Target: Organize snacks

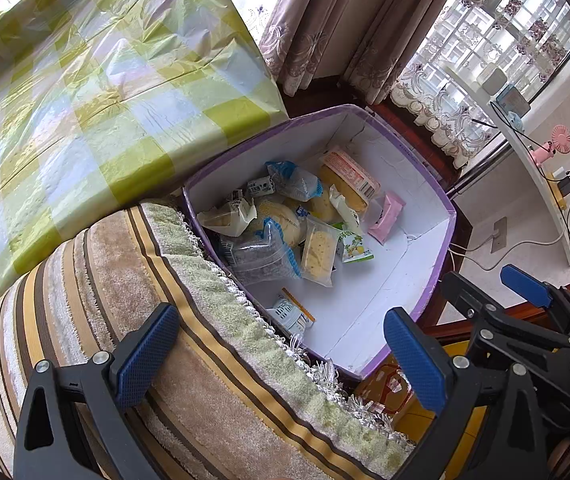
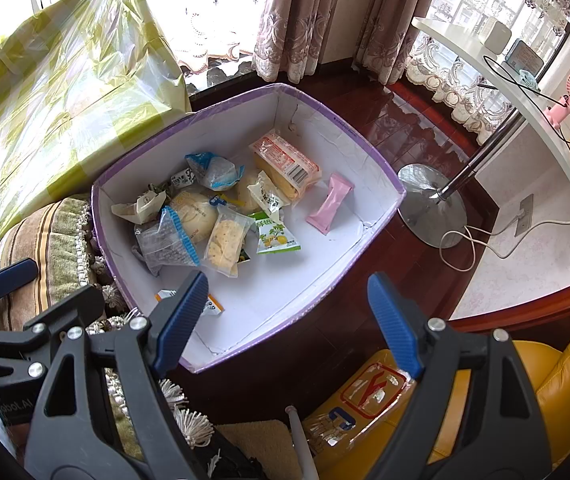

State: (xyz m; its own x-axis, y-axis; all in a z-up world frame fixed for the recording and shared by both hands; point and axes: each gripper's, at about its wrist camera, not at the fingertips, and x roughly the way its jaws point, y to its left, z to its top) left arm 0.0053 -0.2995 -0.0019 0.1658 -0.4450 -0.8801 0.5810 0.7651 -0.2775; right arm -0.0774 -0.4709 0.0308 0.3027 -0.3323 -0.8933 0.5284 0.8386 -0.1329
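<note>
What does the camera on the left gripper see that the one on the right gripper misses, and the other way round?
Only the left view shows the wide striped cushion under its open left gripper. Only the right view shows the lamp base, the yellow seat and all of the open right gripper. Both show the snack box, the pink packet and the checked cloth.

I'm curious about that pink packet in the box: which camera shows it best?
The right wrist view: the pink packet lies whole and apart on the bare box floor. In the left wrist view it is smaller, tucked beside other snacks near the wall.
</note>
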